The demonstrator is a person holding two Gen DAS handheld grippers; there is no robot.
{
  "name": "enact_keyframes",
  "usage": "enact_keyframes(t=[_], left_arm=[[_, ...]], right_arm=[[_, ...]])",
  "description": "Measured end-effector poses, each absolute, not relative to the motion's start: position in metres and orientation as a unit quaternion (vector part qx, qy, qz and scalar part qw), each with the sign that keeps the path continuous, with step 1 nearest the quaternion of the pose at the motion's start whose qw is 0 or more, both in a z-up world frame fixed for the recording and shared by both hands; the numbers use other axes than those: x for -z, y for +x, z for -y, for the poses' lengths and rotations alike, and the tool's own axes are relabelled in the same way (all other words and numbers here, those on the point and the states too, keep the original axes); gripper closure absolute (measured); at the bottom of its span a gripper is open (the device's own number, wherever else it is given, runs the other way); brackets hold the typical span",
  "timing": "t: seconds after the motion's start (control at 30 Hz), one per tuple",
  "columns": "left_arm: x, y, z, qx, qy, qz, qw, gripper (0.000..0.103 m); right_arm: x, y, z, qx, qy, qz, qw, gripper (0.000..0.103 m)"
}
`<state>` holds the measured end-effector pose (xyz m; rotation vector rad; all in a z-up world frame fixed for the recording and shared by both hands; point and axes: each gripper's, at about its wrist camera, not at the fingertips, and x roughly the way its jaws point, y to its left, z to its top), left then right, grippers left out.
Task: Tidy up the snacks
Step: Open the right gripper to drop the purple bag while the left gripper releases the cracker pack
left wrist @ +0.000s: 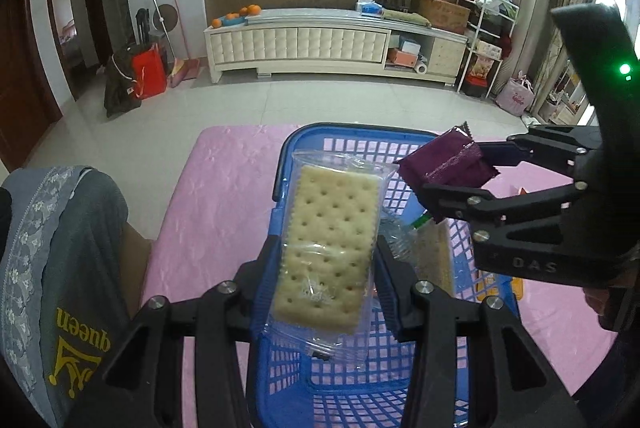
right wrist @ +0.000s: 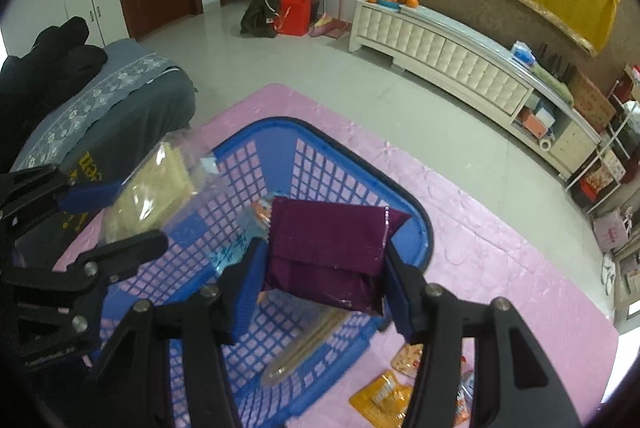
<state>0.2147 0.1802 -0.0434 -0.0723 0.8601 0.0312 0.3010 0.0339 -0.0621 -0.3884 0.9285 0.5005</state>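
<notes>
The cracker pack (left wrist: 326,252), a pale perforated cracker in clear wrap, hangs over the blue basket (left wrist: 352,384), pinched at its lower sides between the 2 blue-padded fingers of the left gripper (left wrist: 326,268). Its top end leans toward the basket's far rim. Just to its right the purple packet (left wrist: 448,164) is gripped by the right gripper (left wrist: 460,172), also above the basket, near its right rim. In the right wrist view the purple packet (right wrist: 332,252) sits squarely between the pads of the right gripper (right wrist: 324,280), which press on both its side edges, while the cracker pack (right wrist: 152,196) shows at the left in the left gripper (right wrist: 120,212).

Below them the basket (right wrist: 420,228) already holds snacks: another cracker pack (left wrist: 434,260) in clear wrap lies on its latticed floor, and a long clear-wrapped stick pack (right wrist: 308,348) lies near its front wall. The basket stands on a pink tablecloth (left wrist: 208,196). On the cloth beside the basket's near corner lie an orange sachet (right wrist: 380,396) and another small wrapper (right wrist: 408,358). A grey cushion with a lace band (left wrist: 52,260) sits at the table's left edge.
</notes>
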Motion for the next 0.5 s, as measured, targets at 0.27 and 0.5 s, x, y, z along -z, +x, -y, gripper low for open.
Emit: enact_keyframes(t=[0.27, 0.5], left_arm=[[0.042, 0.203, -0.179, -0.017, -0.041, -0.422, 0.905, 0.06], [0.033, 0.194, -0.17, -0.004, -0.04, -0.421, 0.906, 0.06]], right_arm=[[0.065, 0.293, -0.019, -0.217, -0.167, -0.443, 0.853, 0.018], [0.052, 0.271, 0.004, -0.203, -0.126, -0.465, 0.853, 0.014]])
